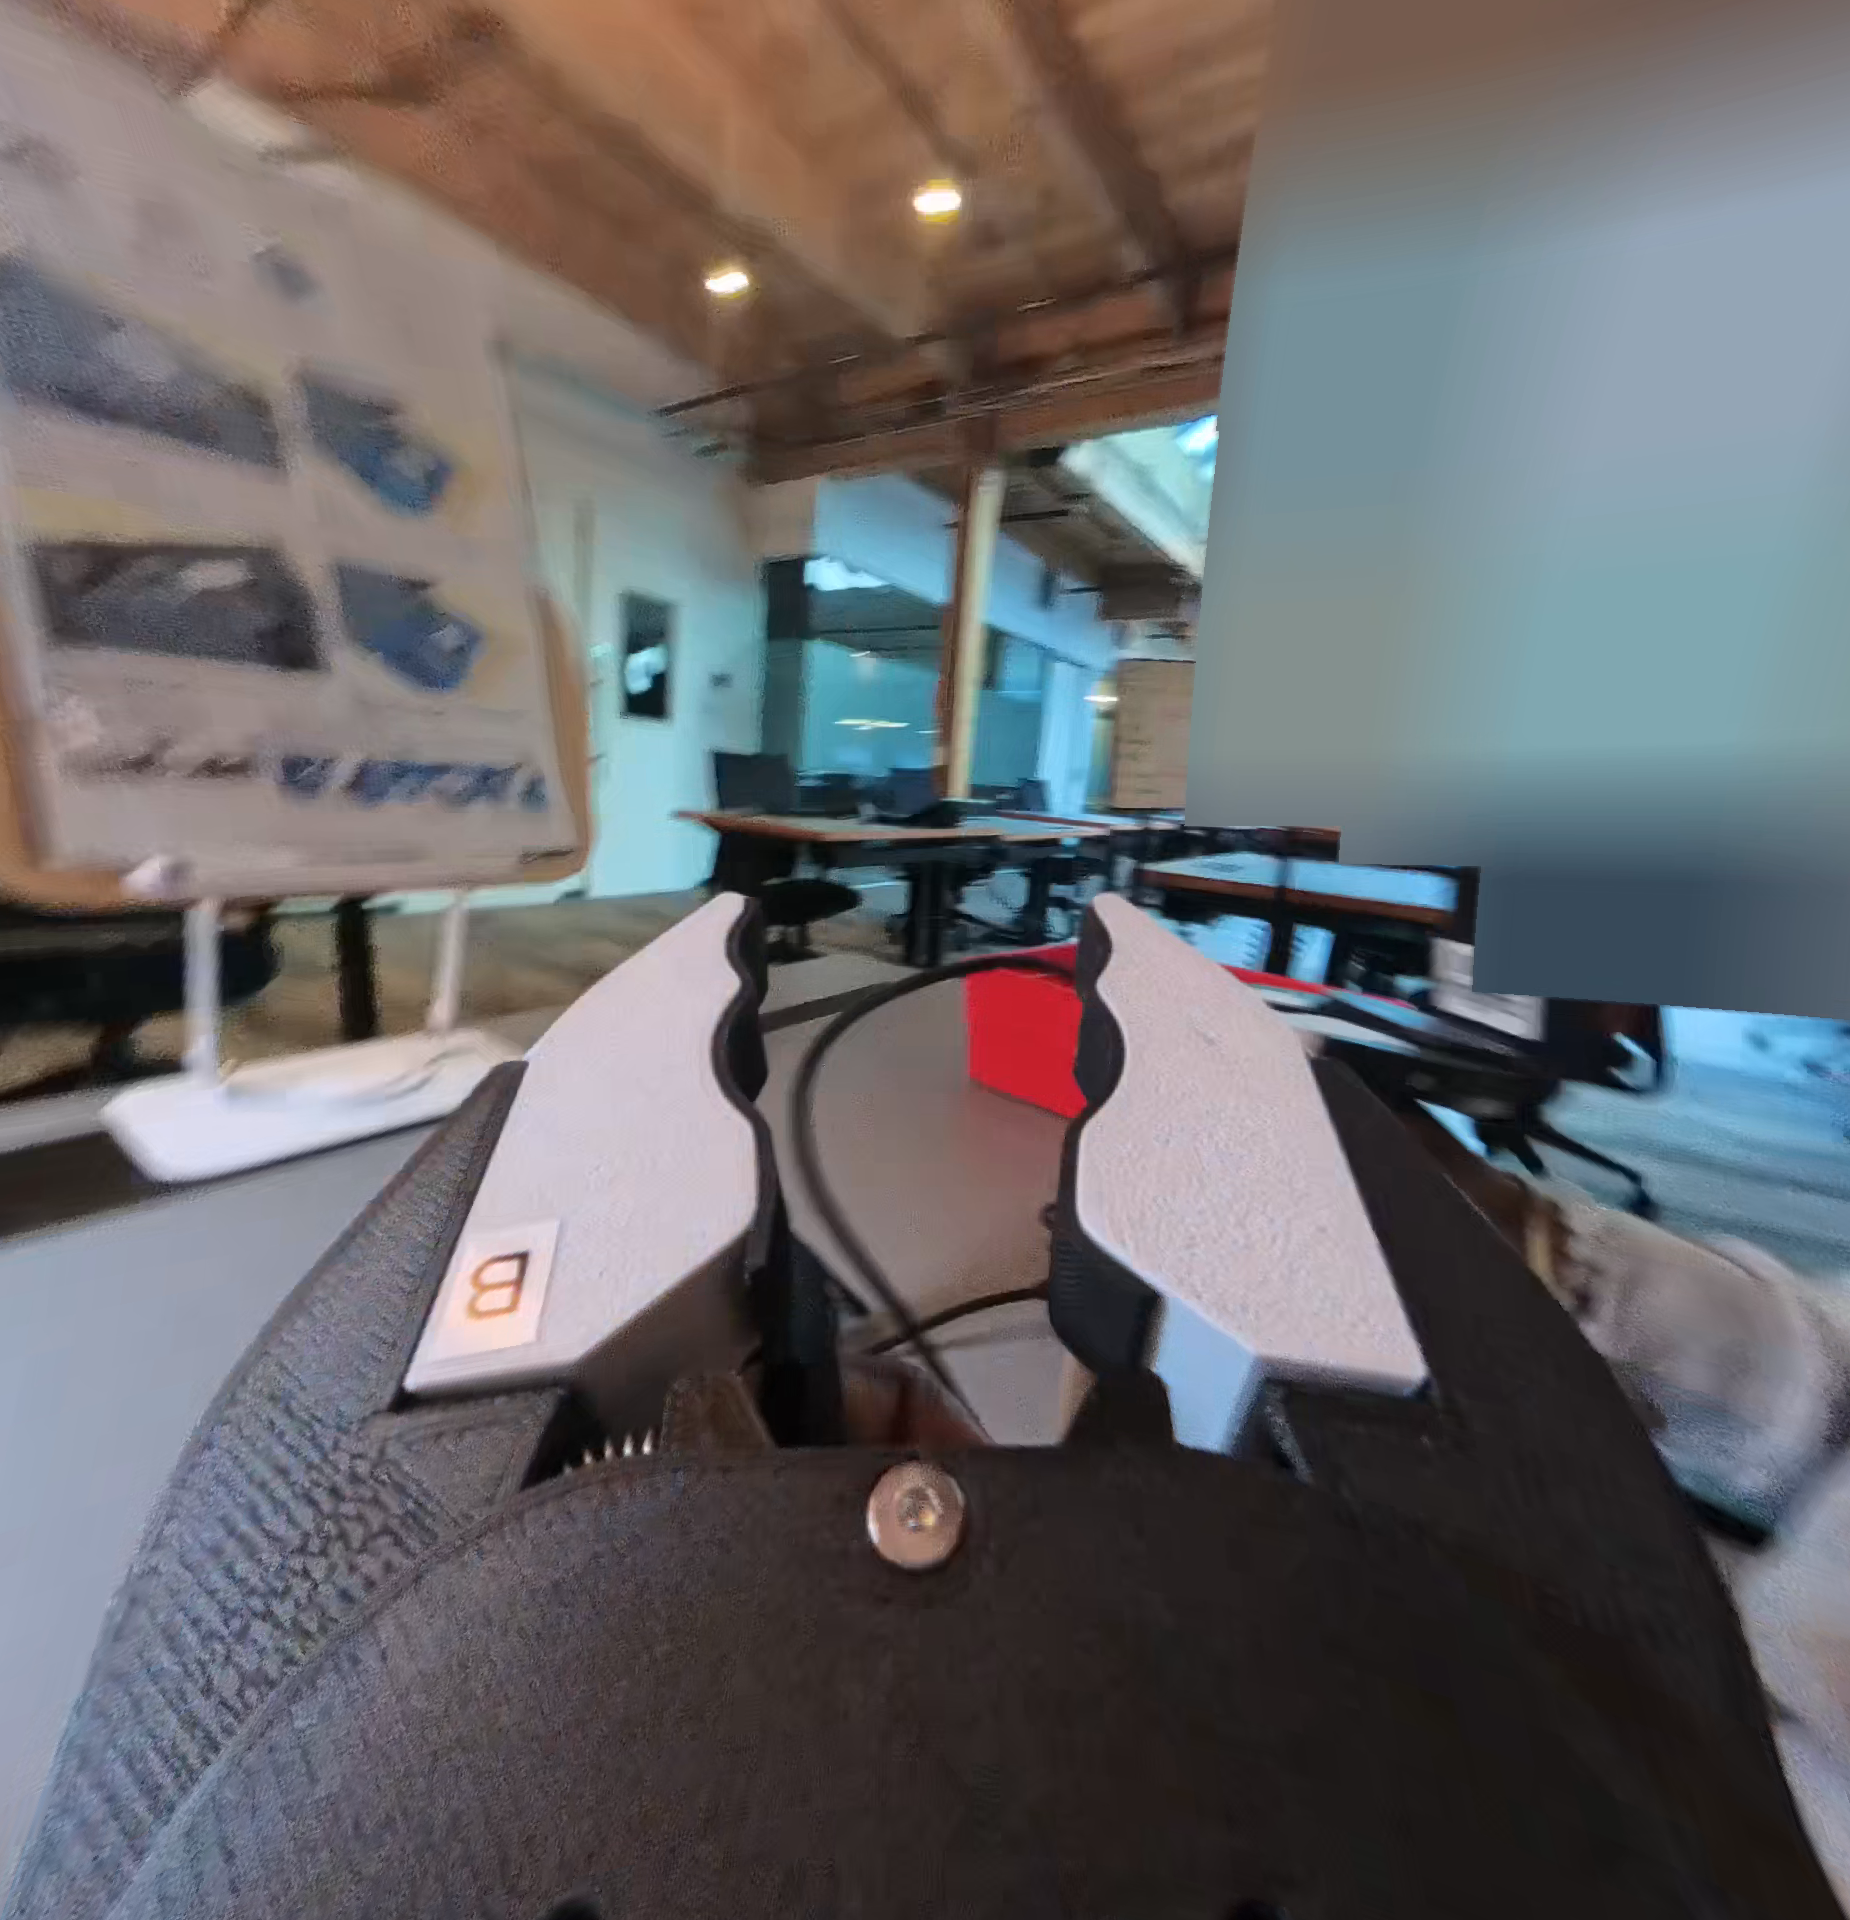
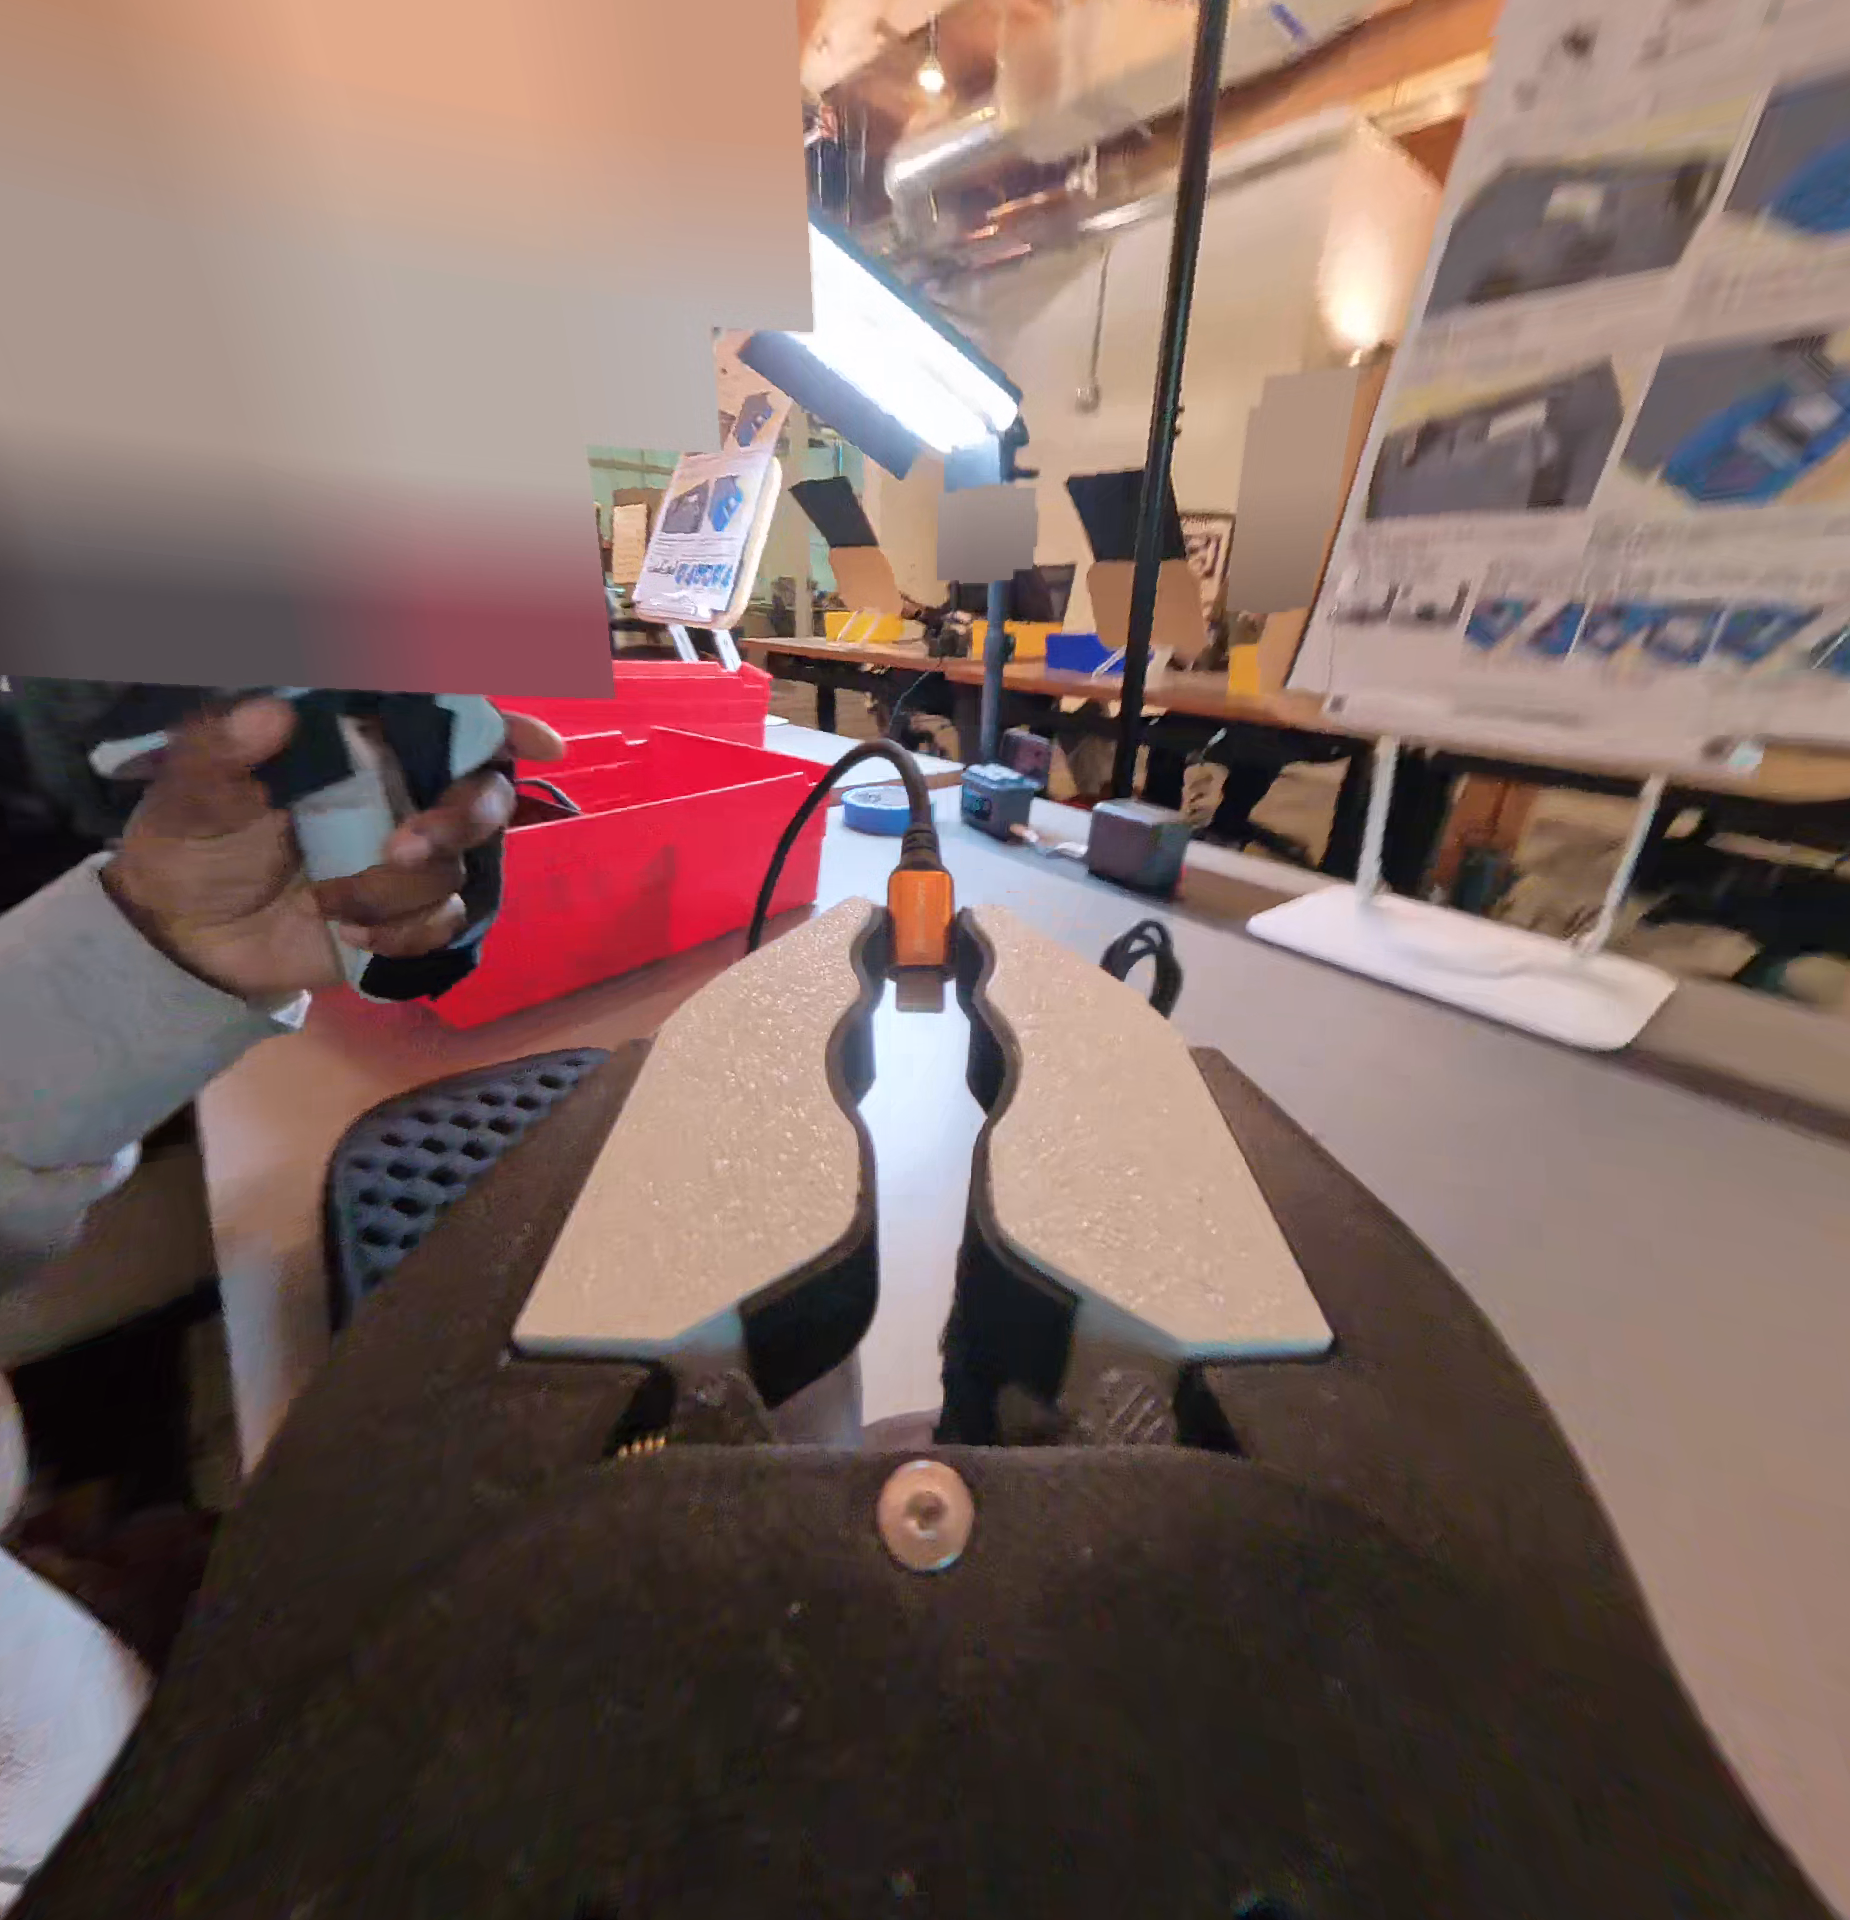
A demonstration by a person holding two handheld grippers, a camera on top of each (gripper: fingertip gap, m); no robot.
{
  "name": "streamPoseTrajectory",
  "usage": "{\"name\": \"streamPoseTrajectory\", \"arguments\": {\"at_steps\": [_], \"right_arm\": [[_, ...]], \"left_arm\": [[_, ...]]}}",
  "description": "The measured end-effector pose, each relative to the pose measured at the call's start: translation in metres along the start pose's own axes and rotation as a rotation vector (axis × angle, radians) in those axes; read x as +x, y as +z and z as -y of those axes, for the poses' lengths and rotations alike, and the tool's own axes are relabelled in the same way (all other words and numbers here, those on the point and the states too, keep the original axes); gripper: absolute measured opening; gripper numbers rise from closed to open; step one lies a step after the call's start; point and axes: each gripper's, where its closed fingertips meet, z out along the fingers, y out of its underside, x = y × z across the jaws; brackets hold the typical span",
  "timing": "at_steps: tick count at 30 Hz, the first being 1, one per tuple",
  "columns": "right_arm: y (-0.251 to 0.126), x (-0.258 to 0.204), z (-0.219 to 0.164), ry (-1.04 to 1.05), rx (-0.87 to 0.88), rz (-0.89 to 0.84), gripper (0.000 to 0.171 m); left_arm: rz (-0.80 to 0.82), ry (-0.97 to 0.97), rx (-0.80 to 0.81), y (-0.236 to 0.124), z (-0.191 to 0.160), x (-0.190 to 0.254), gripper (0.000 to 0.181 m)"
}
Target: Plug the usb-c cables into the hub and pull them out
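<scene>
right gripper (image 2: 919,940) clamped on orange usb-c plug (image 2: 918,920), beside red bin (image 2: 630,862); left gripper (image 1: 921,945) apart, empty. hub unseen: find it, align squarely.

The plug (image 2: 918,928) was orange on a black cable (image 2: 796,847); the bin (image 2: 640,862) red, the table (image 2: 1523,1195) grey.

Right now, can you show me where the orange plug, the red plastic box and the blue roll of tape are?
Orange plug (image 2: 919,923): right wrist view, middle of its orange shell.
Red plastic box (image 2: 630,883): right wrist view, its front wall.
Blue roll of tape (image 2: 871,808): right wrist view, its rim.
</scene>
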Motion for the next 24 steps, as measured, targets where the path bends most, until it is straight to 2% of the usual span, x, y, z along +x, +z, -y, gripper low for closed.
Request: {"name": "streamPoseTrajectory", "arguments": {"at_steps": [2, 4, 5, 7, 11, 13, 20, 24], "right_arm": [[0.004, -0.004, -0.006, 0.093, -0.024, 0.041, 0.012], [0.006, -0.015, -0.005, 0.204, -0.006, 0.132, 0.012], [0.006, -0.021, -0.001, 0.273, 0.009, 0.187, 0.012], [0.002, -0.036, 0.01, 0.38, 0.037, 0.327, 0.011], [-0.007, -0.064, 0.006, 0.441, -0.082, 0.553, 0.011], [-0.008, -0.072, 0.001, 0.414, -0.109, 0.587, 0.011], [-0.01, -0.085, -0.01, 0.319, -0.195, 0.624, 0.011], [-0.01, -0.086, -0.012, 0.294, -0.211, 0.62, 0.012]], "left_arm": [[-0.239, -0.028, -0.106, 0.003, -0.012, 0.044, 0.053], [-0.485, -0.156, -0.245, 0.004, -0.037, 0.084, 0.054], [-0.507, -0.191, -0.28, 0.008, -0.049, 0.09, 0.054], [-0.418, -0.173, -0.309, 0.022, -0.073, 0.081, 0.054], [-0.503, -0.218, -0.25, 0.023, -0.075, 0.095, 0.051], [-0.526, -0.252, -0.223, 0.023, -0.075, 0.099, 0.049], [-0.571, -0.278, -0.219, 0.019, -0.077, 0.103, 0.022], [-0.584, -0.277, -0.233, 0.017, -0.079, 0.102, 0.021]]}}
